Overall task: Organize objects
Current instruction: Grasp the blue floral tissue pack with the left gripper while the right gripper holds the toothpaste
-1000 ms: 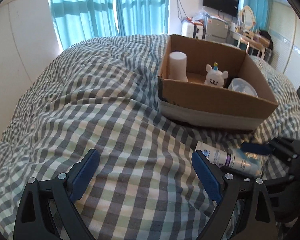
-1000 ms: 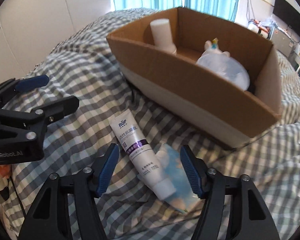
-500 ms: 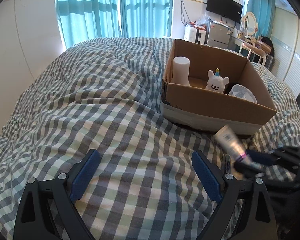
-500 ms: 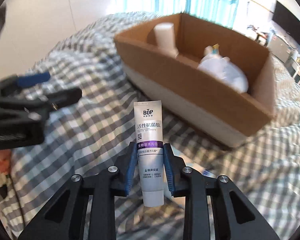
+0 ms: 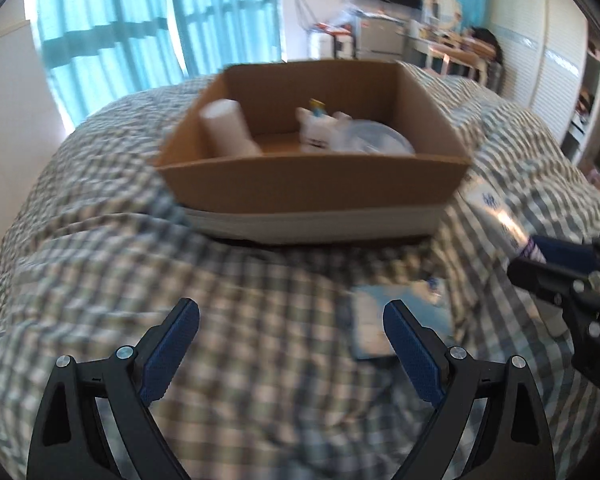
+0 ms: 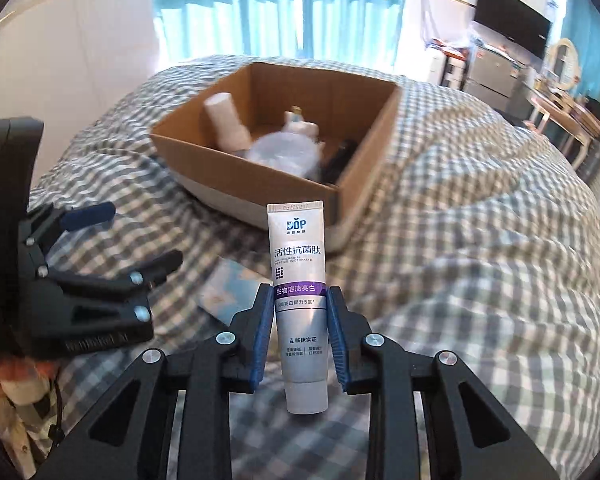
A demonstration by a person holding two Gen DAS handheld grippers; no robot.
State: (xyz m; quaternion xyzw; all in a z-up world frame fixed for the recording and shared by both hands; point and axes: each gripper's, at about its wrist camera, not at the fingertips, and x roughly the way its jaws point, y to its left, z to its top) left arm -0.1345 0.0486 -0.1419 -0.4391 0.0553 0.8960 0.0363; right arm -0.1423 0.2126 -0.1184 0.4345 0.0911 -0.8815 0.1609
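**A bedroom at home**

A bed (image 6: 480, 208) under a grey-and-white checked cover fills the room. Teal curtains (image 6: 276, 4) hang at a bright window, a flat television (image 6: 512, 34) is on the wall, and a dressing table with an oval mirror (image 6: 566, 62) stands at the far side.

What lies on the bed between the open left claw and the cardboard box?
A flat blue packet on the checked blanket, seen in both wrist views, before the cardboard box.

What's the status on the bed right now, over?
Right gripper shut on white BOP toothpaste tube. Left gripper open, empty. Brown cardboard box ahead, path clear. Blue flat packet on quilt.
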